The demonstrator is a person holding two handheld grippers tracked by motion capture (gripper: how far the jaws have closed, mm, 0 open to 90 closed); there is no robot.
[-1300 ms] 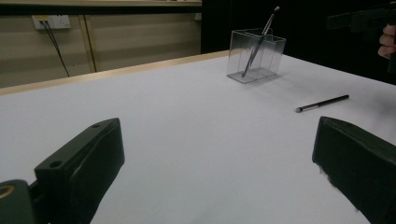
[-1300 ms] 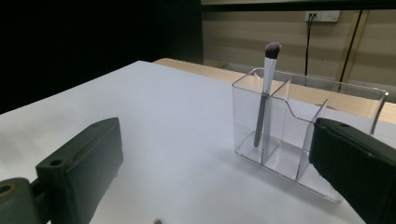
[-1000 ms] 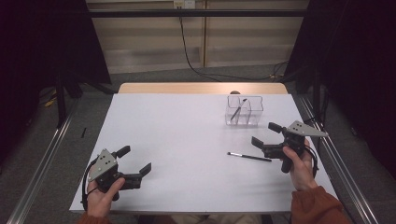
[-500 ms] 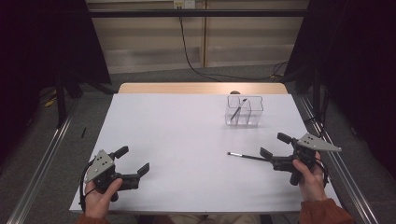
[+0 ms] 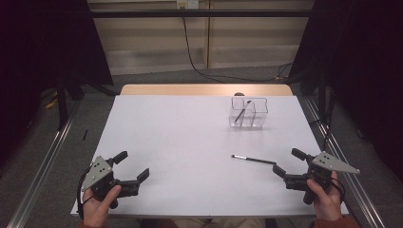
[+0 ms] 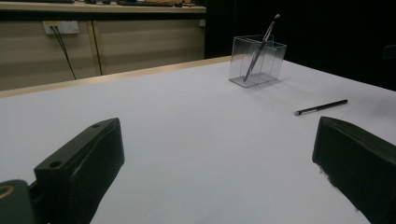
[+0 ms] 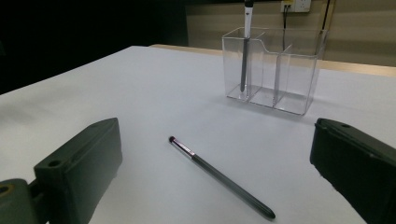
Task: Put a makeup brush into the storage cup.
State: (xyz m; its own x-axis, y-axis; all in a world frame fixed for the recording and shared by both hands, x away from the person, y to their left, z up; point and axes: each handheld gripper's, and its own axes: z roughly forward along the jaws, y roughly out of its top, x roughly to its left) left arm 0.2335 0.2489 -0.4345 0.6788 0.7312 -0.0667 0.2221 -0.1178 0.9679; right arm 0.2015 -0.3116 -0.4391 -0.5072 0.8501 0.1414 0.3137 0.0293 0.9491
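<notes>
Bare table (image 5: 180, 142) between tools; only clear organizer (image 5: 248, 114) stands far right.

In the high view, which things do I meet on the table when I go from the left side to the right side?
Left tongs → clear organizer with one brush standing in it → loose brush lying flat on the table → right tongs. The organizer and the loose brush overlap a little in this direction; the organizer starts first.

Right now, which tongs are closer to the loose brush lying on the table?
Right. The right tongs sit open just off the near end of the loose brush, not touching. The left tongs are open far across the table.
</notes>
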